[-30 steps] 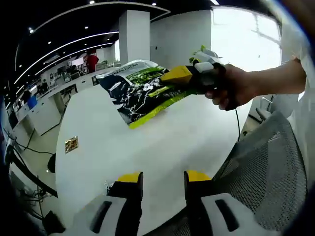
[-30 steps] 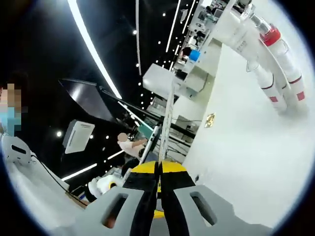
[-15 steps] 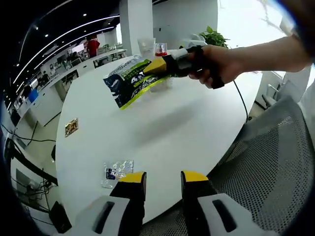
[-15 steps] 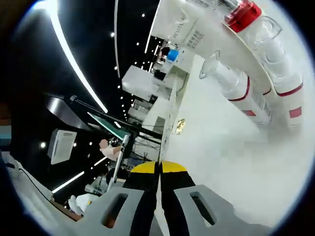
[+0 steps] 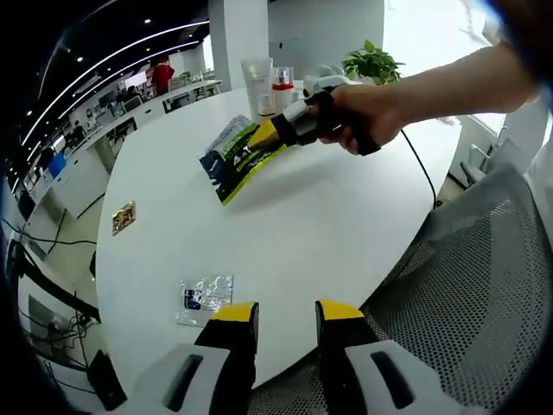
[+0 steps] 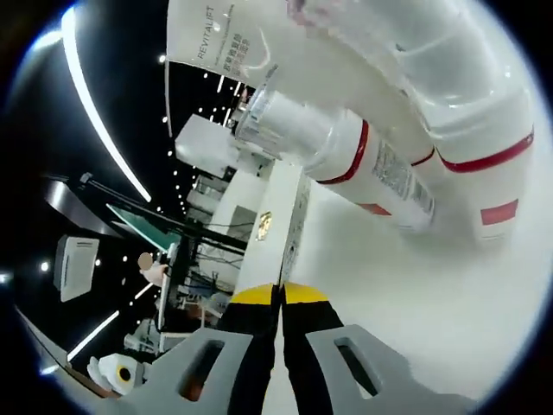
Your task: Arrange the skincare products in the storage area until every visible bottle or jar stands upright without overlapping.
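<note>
Left gripper: jaws parted, holding nothing, low over near edge of white round table. Small clear sachet flat just beyond the jaws. Farther out, right gripper, in a hand, clamped on green-black pouch above the tabletop. Beyond, at far edge: white tube and red-capped bottle, upright. Right gripper view: jaws closed on pouch edge; red-banded white bottles close ahead.

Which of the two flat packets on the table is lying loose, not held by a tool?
The small clear sachet near the table edge; the green pouch is pinched by the right tool.
</note>
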The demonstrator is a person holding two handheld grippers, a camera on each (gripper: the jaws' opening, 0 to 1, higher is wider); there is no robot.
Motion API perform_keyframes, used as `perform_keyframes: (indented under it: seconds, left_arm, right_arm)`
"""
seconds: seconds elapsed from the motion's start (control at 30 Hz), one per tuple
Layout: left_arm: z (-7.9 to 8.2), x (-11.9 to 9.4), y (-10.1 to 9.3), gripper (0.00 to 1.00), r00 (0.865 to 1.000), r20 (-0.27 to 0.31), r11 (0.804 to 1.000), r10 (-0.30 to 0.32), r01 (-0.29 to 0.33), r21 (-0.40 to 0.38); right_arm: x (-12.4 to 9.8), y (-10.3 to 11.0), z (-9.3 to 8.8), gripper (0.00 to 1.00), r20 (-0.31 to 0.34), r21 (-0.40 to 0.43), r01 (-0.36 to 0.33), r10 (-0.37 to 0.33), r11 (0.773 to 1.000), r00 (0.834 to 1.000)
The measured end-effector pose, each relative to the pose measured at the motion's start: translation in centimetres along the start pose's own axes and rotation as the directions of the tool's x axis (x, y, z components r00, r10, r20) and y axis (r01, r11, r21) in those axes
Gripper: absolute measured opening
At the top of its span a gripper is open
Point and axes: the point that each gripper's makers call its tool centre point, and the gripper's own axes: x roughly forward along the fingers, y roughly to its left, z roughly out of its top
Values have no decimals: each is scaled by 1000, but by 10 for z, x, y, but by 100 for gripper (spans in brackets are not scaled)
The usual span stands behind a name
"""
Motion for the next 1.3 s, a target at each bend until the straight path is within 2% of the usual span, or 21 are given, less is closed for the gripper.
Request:
perform_keyframes:
  seconds: [0.13,0.3,0.47,0.67,0.83,1.0,1.3]
  left_arm:
    - [2,-1,1,26,1000,12,1000,4,-4,-9]
    - [-1,0,1,26,1000,2,1000,8,-8,-4]
    - [-4,0,5,25,1000,-9,1000,22,-22,-5]
    - [-3,0,5,24,1000,-4,1000,24,-24,-4]
    - [-3,-1,7,23,1000,-3,1000,29,-29,-3]
    - [-1,-2,8,21,999,6,999,35,-35,2]
    - [-2,-2,8,21,999,-1,999,46,-46,11]
  right_arm:
    - [1,-12,3,0,9,17,45,-45,999,999]
    - [1,-15,6,0,21,26,67,-67,997,998]
    - [-1,-19,7,0,13,46,65,-66,997,998]
    - [-9,-21,-2,0,-35,79,58,-55,995,998]
    - [-14,-24,0,0,-39,87,59,-56,994,998]
    - [-16,-26,-6,0,-79,103,55,-47,993,996]
    - [-16,-29,-5,0,-71,86,92,-86,992,994]
